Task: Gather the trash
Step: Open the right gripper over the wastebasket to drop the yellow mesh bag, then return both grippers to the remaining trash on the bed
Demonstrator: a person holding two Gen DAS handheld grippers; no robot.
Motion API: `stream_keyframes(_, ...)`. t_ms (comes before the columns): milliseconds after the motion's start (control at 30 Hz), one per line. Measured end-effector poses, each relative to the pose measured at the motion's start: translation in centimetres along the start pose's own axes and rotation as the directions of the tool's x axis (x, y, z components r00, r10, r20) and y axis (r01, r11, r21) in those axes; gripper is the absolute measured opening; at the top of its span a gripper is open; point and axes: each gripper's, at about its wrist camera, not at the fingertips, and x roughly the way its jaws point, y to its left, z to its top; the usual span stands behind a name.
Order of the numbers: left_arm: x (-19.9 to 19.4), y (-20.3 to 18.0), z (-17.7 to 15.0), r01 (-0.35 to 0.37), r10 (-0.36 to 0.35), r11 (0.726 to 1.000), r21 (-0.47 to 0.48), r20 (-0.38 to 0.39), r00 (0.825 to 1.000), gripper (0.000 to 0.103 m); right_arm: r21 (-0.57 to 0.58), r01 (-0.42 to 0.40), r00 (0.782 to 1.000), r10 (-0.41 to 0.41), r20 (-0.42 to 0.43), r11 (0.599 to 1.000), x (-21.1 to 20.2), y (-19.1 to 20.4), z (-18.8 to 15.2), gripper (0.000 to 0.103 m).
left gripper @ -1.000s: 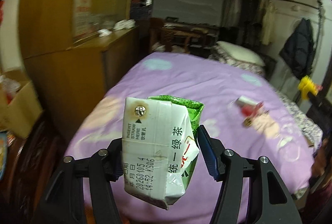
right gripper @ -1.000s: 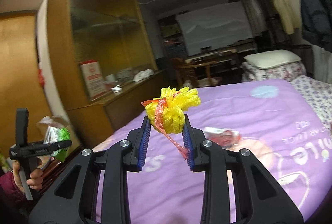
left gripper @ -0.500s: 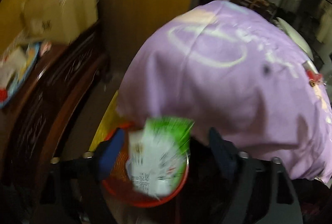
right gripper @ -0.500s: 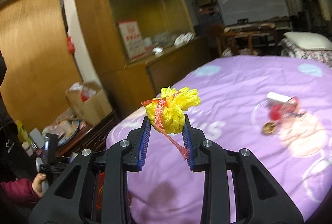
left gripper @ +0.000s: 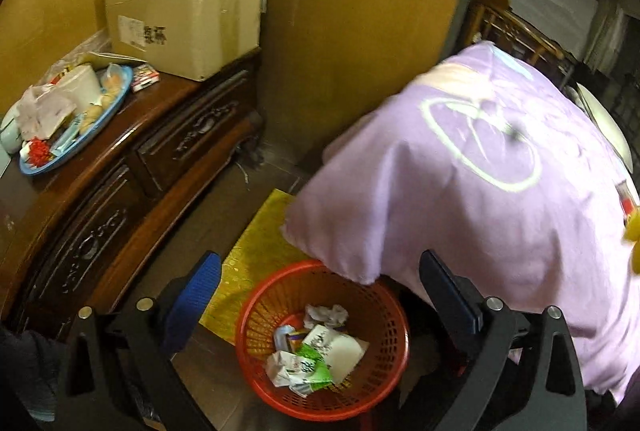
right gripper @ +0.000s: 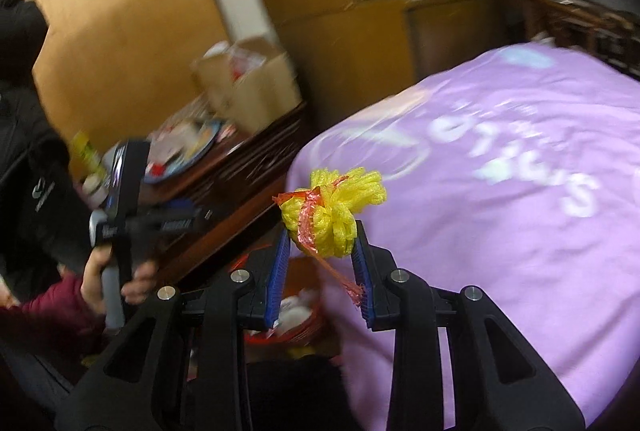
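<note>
My left gripper (left gripper: 320, 295) hangs with jaws spread wide and bare above the red plastic lattice basket (left gripper: 376, 295), where the creased green tea carton (left gripper: 304, 371) lies among crumpled paper. My right gripper (right gripper: 322, 265) pinches a bunched yellow foam net (right gripper: 336, 211) over the purple bedspread (right gripper: 520, 231).

My right view is motion-blurred: the box (right gripper: 256, 79), tray (right gripper: 192, 147) and the print on the bedspread (right gripper: 520, 167) cannot be read. My fingers (right gripper: 278, 267) hide most of the basket (right gripper: 298, 327). In my left view, the bedspread (left gripper: 480, 191) covers the basket's (left gripper: 256, 311) far rim, and a yellow object (left gripper: 634, 231) is cut off at the right edge.
</note>
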Motion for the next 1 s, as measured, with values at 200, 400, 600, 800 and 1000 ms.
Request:
stream_keyframes(200, -0.4, 1.4, 0.4, -0.045, 0.045, 0.999, -0.009, 0.036, 0.998, 0.097, -0.085, -0.117, 0.983, 0.103, -0.153, 0.989, 6.2, 4.0, 0.2, 0.033)
stream_keyframes(400, -0.8, 2.6, 0.8, -0.089, 0.09, 0.996, -0.015, 0.069, 0.994, 0.097, -0.089, -0.205, 0.953, 0.178, -0.246, 0.975, 11.9, 6.2, 1.4, 0.049)
stream_keyframes(600, -0.5, 2.9, 0.7, -0.115, 0.115, 0.993, -0.001, 0.074, 0.991, 0.097, -0.005, -0.197, 0.958, 0.192, -0.216, 0.98, 12.1, 4.3, 2.1, 0.063)
stream_keyframes(800, -0.6, 1.9, 0.6, -0.093, 0.092, 0.996, 0.012, 0.067, 0.993, 0.097, 0.04, -0.15, 0.974, 0.154, -0.168, 0.988, 10.0, 2.2, 2.1, 0.063)
stream_keyframes(1000, -2.0, -0.2, 0.8, -0.073, 0.068, 0.996, 0.047, 0.097, 0.993, 0.097, 0.041, -0.108, 0.988, 0.111, -0.108, 0.993, 7.4, 1.1, 2.0, 0.063)
